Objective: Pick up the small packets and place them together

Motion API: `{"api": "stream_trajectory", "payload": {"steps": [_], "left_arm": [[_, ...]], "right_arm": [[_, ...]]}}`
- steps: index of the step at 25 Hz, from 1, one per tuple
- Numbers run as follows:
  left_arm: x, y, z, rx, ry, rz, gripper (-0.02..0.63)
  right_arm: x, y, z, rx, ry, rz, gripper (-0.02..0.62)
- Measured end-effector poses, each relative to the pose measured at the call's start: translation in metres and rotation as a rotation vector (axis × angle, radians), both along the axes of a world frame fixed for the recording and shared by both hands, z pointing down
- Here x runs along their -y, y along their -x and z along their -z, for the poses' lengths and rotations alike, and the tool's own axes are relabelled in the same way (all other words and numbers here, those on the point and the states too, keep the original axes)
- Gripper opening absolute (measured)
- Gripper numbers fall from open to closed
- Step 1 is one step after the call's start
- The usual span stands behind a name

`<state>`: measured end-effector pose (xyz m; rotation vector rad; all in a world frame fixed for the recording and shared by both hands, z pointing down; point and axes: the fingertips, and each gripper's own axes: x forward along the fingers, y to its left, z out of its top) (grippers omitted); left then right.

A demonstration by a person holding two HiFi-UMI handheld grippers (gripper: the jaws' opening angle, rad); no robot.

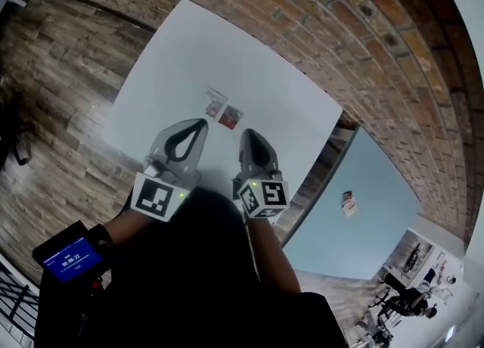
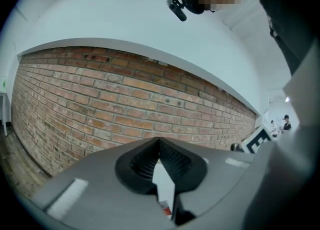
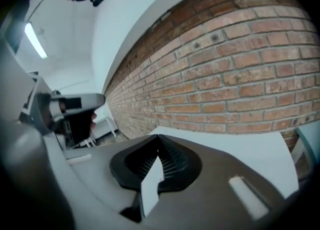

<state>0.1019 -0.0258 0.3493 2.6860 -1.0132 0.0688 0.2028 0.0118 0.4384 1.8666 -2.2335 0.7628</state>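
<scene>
Two small packets lie close together near the middle of the white table [image 1: 166,66]: a pale one [image 1: 215,100] and a red-and-white one [image 1: 229,117] just to its right. My left gripper [image 1: 201,122] hovers just left of and nearer than the red-and-white packet, jaws meeting at the tips, nothing held. The right gripper [image 1: 247,135] is a little to the right of that packet, also shut and empty. In the left gripper view the jaw tips [image 2: 159,140] touch, and a sliver of a red-and-white packet [image 2: 165,207] shows below them. In the right gripper view the tips [image 3: 159,136] are together over bare table.
A brick wall [image 1: 318,6] runs behind the table, with wooden floor [image 1: 53,74] to the left. A pale blue table [image 1: 378,210] stands lower right with another small packet [image 1: 349,201] on it. A screen device [image 1: 69,257] sits on the person's left wrist.
</scene>
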Motion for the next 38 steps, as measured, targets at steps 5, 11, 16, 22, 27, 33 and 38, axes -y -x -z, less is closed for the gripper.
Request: {"api": "stream_trajectory", "payload": {"steps": [5,11,16,22,27,33,38], "left_arm": [[0.009,-0.005,0.012,-0.03,-0.041,-0.035,0.0],[0.004,-0.015,0.024,-0.06,-0.068,-0.092,0.0],[0.007,-0.017,0.029,-0.058,-0.087,-0.099,0.0],[0.009,-0.015,0.033,-0.06,-0.093,-0.093,0.0],[0.018,-0.004,0.03,-0.038,-0.094,-0.06,0.0],[0.022,0.0,0.023,-0.023,-0.099,-0.043,0.0],[0.024,-0.001,0.026,-0.033,-0.091,-0.03,0.0]], "right_arm": [[0.004,0.002,0.073,-0.064,-0.173,-0.04,0.002],[0.008,-0.011,0.125,-0.105,-0.304,-0.103,0.002],[0.002,-0.007,0.133,-0.206,-0.32,-0.096,0.002],[-0.003,-0.007,0.129,-0.266,-0.318,-0.113,0.0],[-0.004,-0.009,0.129,-0.277,-0.323,-0.111,0.0],[-0.005,-0.014,0.122,-0.262,-0.304,-0.11,0.0],[0.0,-0.017,0.122,-0.244,-0.298,-0.117,0.0]]}}
